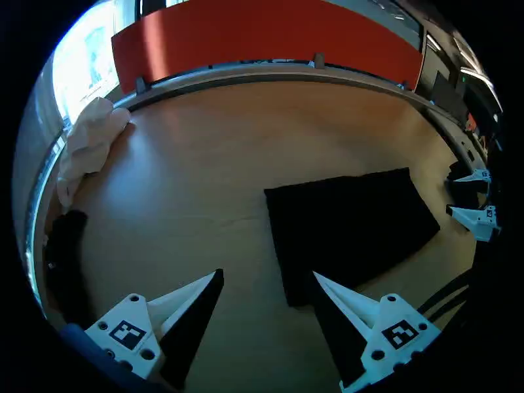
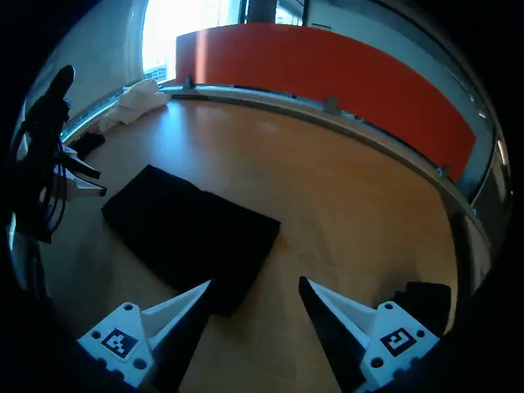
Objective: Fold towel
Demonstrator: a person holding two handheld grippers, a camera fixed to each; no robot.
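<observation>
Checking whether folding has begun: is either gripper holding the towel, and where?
Nothing is held; left gripper and right gripper are both open, not gripping the black towel.

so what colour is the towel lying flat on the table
Black towel, plain with no pattern, seen best in the left gripper view.

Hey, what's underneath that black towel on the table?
The black towel lies flat on the wooden table, whose bare surface shows around its edges. Whatever sits directly beneath the cloth is covered, though no bump shows.
</observation>
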